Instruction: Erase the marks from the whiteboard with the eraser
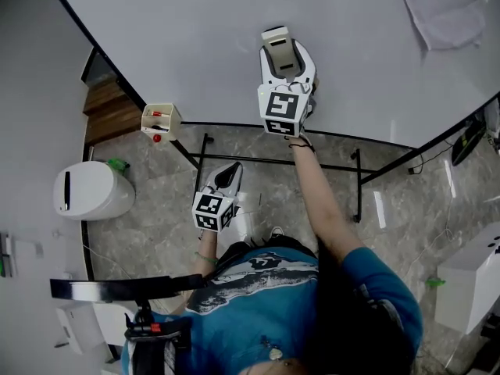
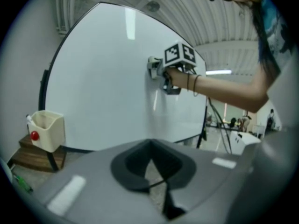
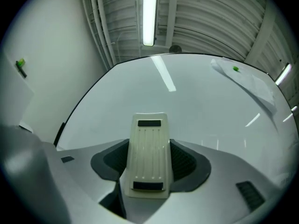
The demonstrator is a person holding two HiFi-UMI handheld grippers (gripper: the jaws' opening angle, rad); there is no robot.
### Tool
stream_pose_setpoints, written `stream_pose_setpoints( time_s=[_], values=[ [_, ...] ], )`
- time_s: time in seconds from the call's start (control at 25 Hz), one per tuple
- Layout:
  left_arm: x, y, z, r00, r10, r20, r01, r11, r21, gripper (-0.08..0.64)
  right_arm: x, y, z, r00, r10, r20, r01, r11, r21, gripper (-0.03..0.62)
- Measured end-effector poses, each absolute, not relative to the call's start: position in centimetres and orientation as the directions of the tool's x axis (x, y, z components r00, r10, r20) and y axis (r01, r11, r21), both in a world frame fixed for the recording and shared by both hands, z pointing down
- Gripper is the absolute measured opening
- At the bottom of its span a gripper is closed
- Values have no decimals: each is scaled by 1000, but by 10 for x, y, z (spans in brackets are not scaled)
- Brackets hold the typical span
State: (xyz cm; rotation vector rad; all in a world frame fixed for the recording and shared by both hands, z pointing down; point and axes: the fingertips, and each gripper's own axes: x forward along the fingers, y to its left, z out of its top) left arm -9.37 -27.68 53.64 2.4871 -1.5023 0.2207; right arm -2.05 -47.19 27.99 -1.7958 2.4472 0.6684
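Observation:
The whiteboard [image 1: 234, 30] fills the top of the head view, and its surface looks blank where it shows. My right gripper [image 1: 278, 47] is raised against it, shut on a cream eraser [image 1: 279, 51]. In the right gripper view the eraser [image 3: 149, 156] stands lengthwise between the jaws, its far end at the whiteboard [image 3: 201, 111]. My left gripper [image 1: 228, 175] hangs low, off the board, jaws shut with nothing between them. From the left gripper view the right gripper [image 2: 154, 69] touches the whiteboard [image 2: 103, 78].
A cream marker holder [image 1: 160, 120] with a red-capped marker hangs at the board's lower edge. A cloth [image 1: 445, 10] hangs at the board's upper right. The stand's black legs [image 1: 358, 186] cross the stone floor. A white bin [image 1: 90, 191] stands at left.

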Motion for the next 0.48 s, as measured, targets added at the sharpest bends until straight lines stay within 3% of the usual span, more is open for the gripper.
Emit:
stream_pose_setpoints(
  time_s=[0.24, 0.48],
  values=[
    [-93, -278, 535, 464, -853, 240, -886, -449, 118, 3, -7, -465, 276, -354, -891, -282, -917, 273, 290, 262],
    [-72, -277, 533, 510, -824, 245, -860, -497, 118, 3, 87, -457, 258, -238, -915, -327, -960, 170, 225, 262]
  ],
)
